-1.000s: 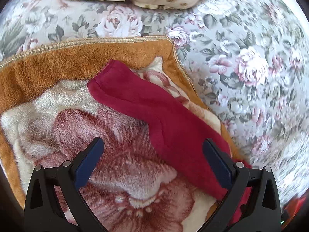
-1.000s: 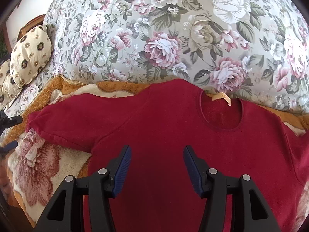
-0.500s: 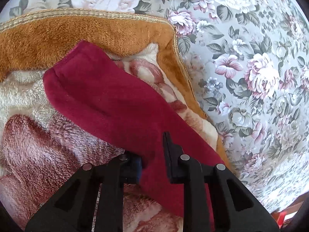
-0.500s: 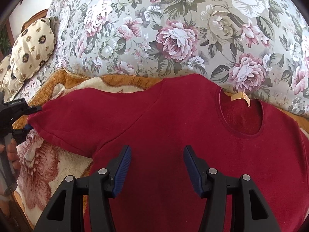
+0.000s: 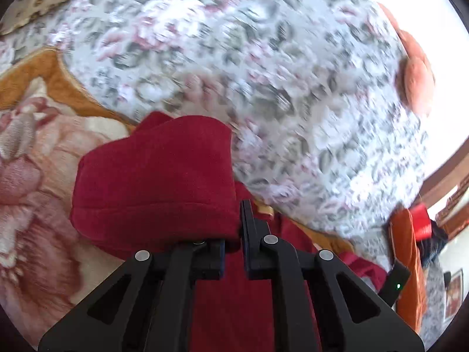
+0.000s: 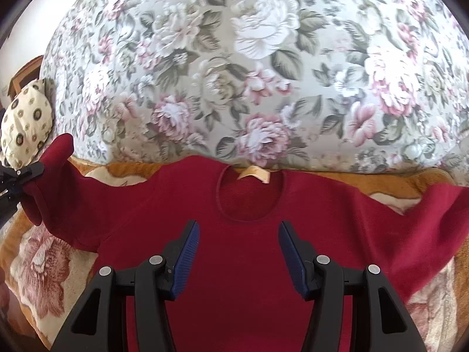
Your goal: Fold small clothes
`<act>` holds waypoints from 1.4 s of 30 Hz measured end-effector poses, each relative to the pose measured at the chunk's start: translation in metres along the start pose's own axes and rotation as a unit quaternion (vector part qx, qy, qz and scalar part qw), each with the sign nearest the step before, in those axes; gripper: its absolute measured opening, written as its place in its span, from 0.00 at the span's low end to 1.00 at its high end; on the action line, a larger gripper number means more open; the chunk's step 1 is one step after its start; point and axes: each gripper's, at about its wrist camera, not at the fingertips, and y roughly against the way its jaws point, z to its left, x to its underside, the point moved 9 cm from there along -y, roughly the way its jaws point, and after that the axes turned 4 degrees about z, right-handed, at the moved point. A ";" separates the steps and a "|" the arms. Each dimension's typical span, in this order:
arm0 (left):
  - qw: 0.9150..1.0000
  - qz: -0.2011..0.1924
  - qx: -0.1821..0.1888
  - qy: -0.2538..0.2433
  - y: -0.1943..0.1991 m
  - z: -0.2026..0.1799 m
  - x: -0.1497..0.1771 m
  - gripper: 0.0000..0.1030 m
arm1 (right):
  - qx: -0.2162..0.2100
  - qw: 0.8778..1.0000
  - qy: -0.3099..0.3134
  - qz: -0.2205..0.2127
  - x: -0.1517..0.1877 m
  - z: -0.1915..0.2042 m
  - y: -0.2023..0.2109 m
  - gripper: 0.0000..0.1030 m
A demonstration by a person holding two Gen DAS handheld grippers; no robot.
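I find my left gripper point(image 5: 233, 234) with jaws clamped on the cuff of the dark red fleece sweater point(image 6: 249, 252), lifted at nine o'clock for folding inward, while my right gripper point(image 6: 239, 259) hovers wide open, empty, above the chest.

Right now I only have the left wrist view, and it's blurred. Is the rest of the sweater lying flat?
Observer: Yes. In the right wrist view the sweater body lies flat on the blanket.
Reviewer: Where's the right tool?
Observer: The right tool hovers open over the chest, below the neckline, holding nothing.
Reviewer: And the far sleeve?
Observer: The far sleeve is spread out on the blanket, with no tool on it.
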 end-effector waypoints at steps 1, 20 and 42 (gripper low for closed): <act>1.000 0.014 0.008 -0.011 -0.016 -0.017 0.010 0.07 | 0.008 1.000 -0.008 -0.002 0.001 -0.013 0.003 0.52; 0.982 0.067 -0.049 -0.172 -0.022 -0.049 0.080 0.67 | 0.017 0.997 -0.080 0.008 0.025 -0.090 0.009 0.52; 0.978 0.029 -0.177 -0.110 -0.025 0.078 0.063 0.67 | 0.041 0.964 0.261 0.003 0.040 0.072 -0.035 0.52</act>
